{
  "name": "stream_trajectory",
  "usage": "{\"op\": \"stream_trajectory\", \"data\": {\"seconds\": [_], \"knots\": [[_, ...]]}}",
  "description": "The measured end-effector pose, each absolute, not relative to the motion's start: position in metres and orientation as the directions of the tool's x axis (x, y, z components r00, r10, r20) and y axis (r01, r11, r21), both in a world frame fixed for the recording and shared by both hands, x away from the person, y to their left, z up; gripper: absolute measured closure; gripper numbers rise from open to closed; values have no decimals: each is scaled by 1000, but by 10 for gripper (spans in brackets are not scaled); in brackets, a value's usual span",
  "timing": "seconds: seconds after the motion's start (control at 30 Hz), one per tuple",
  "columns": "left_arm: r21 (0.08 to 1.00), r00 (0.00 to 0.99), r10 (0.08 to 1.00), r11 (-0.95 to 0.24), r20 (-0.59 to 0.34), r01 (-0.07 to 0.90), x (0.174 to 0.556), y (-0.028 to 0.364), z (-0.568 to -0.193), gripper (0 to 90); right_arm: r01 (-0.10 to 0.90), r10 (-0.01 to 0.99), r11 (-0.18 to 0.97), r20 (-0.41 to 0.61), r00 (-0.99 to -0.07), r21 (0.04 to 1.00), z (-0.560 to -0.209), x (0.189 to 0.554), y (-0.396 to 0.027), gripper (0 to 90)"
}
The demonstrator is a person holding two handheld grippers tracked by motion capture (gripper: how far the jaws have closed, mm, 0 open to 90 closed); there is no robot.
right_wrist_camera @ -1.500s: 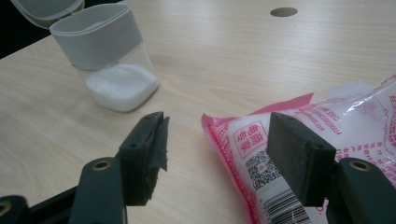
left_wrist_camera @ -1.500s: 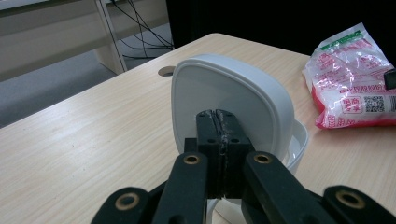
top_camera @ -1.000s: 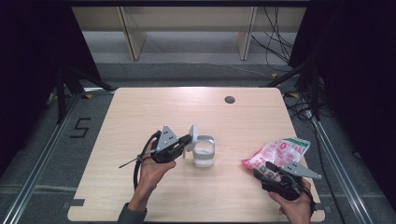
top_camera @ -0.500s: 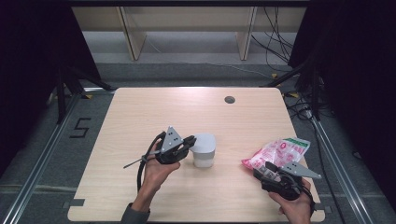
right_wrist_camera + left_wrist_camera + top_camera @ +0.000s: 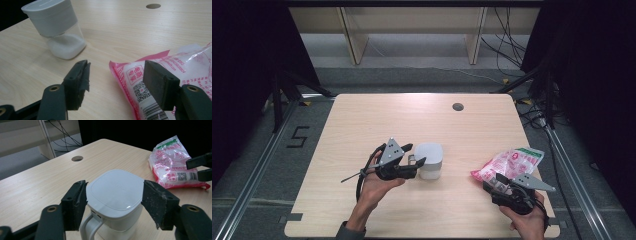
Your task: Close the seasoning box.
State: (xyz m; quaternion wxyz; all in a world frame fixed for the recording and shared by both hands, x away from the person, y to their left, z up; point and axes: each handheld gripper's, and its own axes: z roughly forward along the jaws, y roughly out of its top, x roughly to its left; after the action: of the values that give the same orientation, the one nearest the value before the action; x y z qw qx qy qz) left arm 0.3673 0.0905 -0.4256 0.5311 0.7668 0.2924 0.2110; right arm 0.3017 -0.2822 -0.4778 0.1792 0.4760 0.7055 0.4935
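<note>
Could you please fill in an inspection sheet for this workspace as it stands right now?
Surface: light wooden table with a round hole near its far edge.
Job's things: white lidded container, lid closed, white powder inside; pink-and-white printed bag lying flat.
Clutter: nothing seen.
Grippers: left claw open, its jaws have just been opening, container between them, pads not pressing; right claw open at the bag's corner.
Cables: a black one trails from the left claw; more lie on the floor beyond the table.
Surroundings: dark curtains at the sides, wooden shelving behind.
</note>
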Motion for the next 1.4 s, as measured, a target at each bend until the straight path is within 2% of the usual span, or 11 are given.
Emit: {"op": "stream_trajectory", "data": {"seconds": [0.1,0.37,0.43,0.47,0.57,0.6,1.07,1.23,1.27,1.37,1.4], "knots": [[938,741,671,-257,0,233,366,92,-427,302,461,842,97,174,-510,882,-479,305,-285,378],[940,743,669,-268,23,213,352,99,-434,285,492,841,72,213,-498,867,-477,301,-281,374],[943,740,673,-248,4,220,349,102,-434,282,466,835,106,176,-522,879,-477,303,-282,374],[944,740,672,-250,10,215,347,102,-434,279,478,831,79,207,-516,875,-477,302,-279,373],[944,737,676,-256,20,209,343,105,-434,275,448,829,123,156,-537,886,-478,304,-281,371],[945,737,676,-253,19,208,341,106,-433,272,479,830,96,195,-522,872,-477,302,-279,370],[941,744,668,-250,-4,229,330,111,-444,271,457,821,127,165,-547,880,-478,303,-280,368],[935,748,664,-265,-1,237,326,110,-452,271,478,807,104,207,-553,872,-478,301,-275,360],[930,745,667,-281,12,236,326,111,-453,271,465,803,144,171,-570,874,-478,302,-277,359],[929,744,668,-285,15,237,325,111,-457,271,486,804,129,196,-562,864,-477,300,-275,358],[931,744,669,-276,8,239,324,111,-459,271,454,800,155,158,-579,878,-478,302,-277,357]]}}
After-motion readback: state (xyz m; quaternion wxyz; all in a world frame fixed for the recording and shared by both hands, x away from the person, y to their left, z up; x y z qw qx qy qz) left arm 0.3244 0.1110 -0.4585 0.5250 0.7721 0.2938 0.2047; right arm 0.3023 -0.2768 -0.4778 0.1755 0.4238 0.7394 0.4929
